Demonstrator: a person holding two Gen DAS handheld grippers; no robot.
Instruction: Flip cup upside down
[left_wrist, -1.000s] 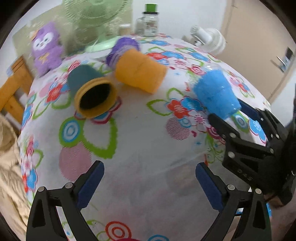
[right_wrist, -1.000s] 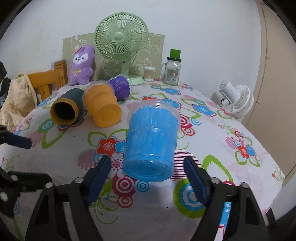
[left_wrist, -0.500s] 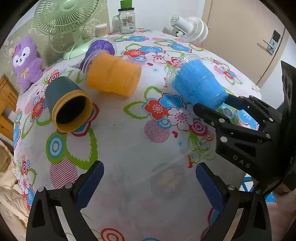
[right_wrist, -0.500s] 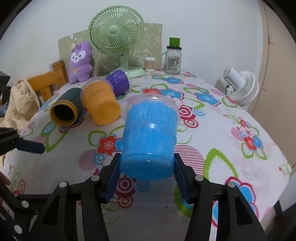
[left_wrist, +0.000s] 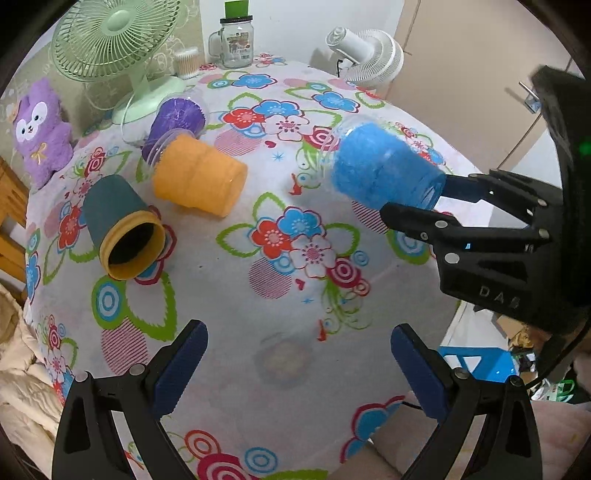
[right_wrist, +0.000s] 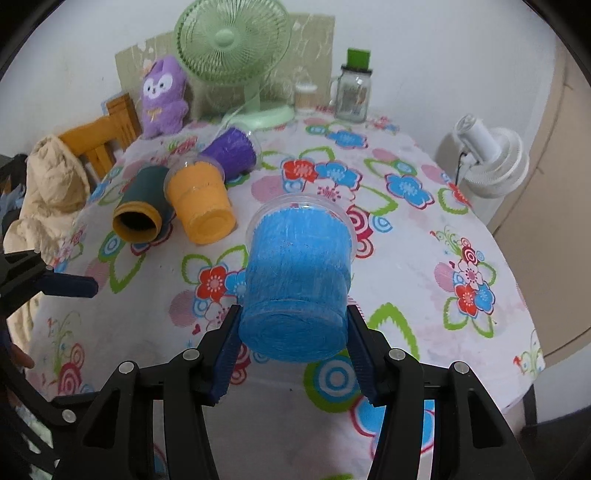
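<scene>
A blue cup (right_wrist: 297, 277) with a clear rim lies on its side between the fingers of my right gripper (right_wrist: 293, 332), base toward the camera and mouth pointing away. The right gripper is shut on its base and holds it lifted above the flowered tablecloth (right_wrist: 424, 258). In the left wrist view the blue cup (left_wrist: 380, 173) shows at the right, held by the right gripper (left_wrist: 439, 199). My left gripper (left_wrist: 295, 362) is open and empty over the near part of the table.
An orange cup (left_wrist: 199, 181), a dark green cup with a yellow rim (left_wrist: 122, 225) and a purple cup (left_wrist: 173, 122) lie on their sides at the left. A green fan (right_wrist: 236, 51), a purple plush toy (right_wrist: 162, 99) and a glass jar (right_wrist: 352, 92) stand at the back. A white fan (right_wrist: 487, 158) stands beyond the right edge.
My right gripper has closed on the blue cup's base and lifted it off the table. My left gripper has drawn back and stays open.
</scene>
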